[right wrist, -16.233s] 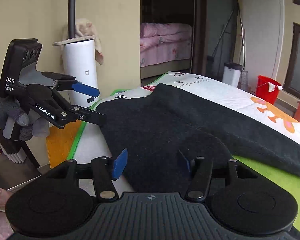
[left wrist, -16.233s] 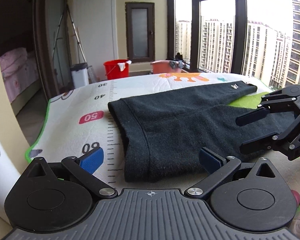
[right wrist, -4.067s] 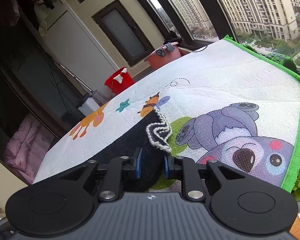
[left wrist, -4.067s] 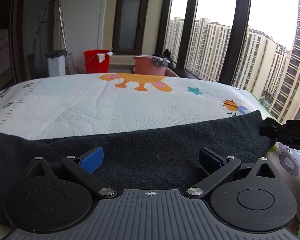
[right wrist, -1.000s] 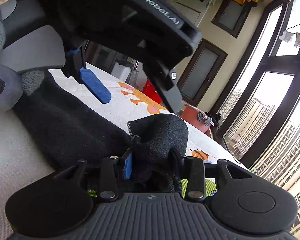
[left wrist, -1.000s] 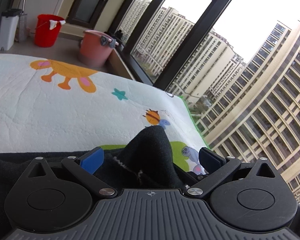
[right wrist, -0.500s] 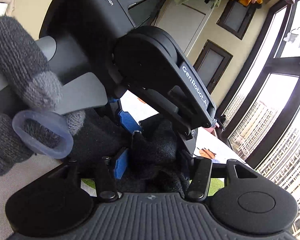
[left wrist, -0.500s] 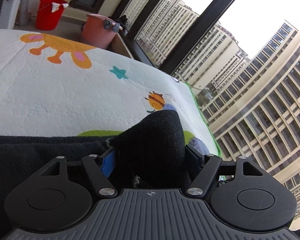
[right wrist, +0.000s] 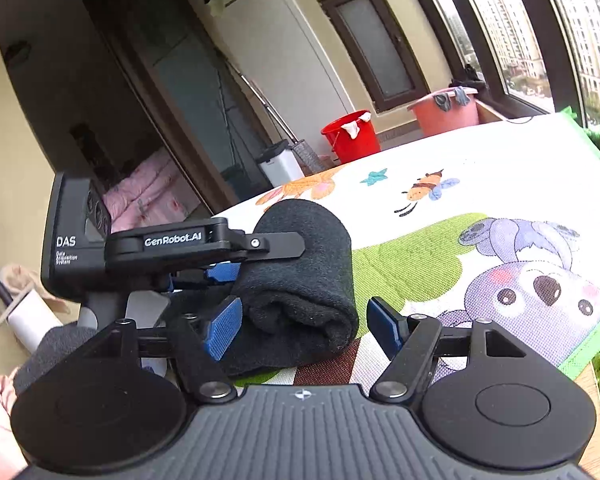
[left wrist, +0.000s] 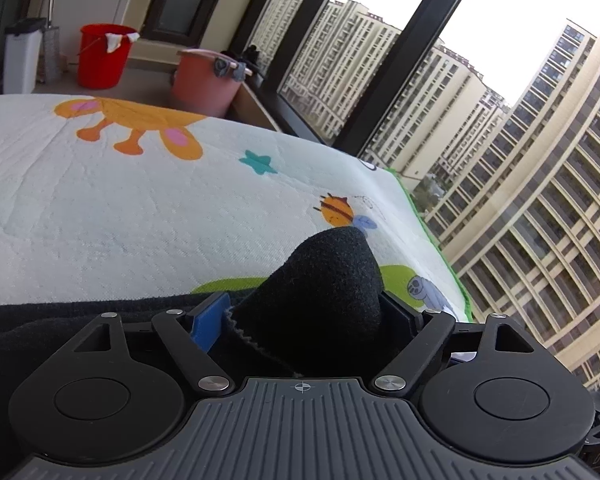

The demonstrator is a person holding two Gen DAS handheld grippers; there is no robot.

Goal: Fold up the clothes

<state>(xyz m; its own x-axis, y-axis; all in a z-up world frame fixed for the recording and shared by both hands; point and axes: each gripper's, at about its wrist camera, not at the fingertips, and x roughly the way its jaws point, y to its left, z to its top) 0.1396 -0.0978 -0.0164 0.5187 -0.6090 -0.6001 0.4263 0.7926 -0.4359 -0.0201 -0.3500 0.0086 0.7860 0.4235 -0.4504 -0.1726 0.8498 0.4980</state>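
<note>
Left gripper (left wrist: pixel 306 312), held level, pinched the rolled black garment (right wrist: pixel 300 276); right gripper (right wrist: pixel 304 326) gaped wide beside it, holding nothing.

Left claw (left wrist: pixel 304 316): jaws closed on a bunched fold of the black garment (left wrist: pixel 324 292), blue pads pressing it from both sides. Right claw (right wrist: pixel 304 324): jaws spread apart, blue pads clear of the cloth. The left claw sits just to the left of the right, reaching across its front.

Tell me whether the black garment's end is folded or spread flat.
Folded: the garment end doubles over in a thick hump, pinched by the left gripper.
</note>
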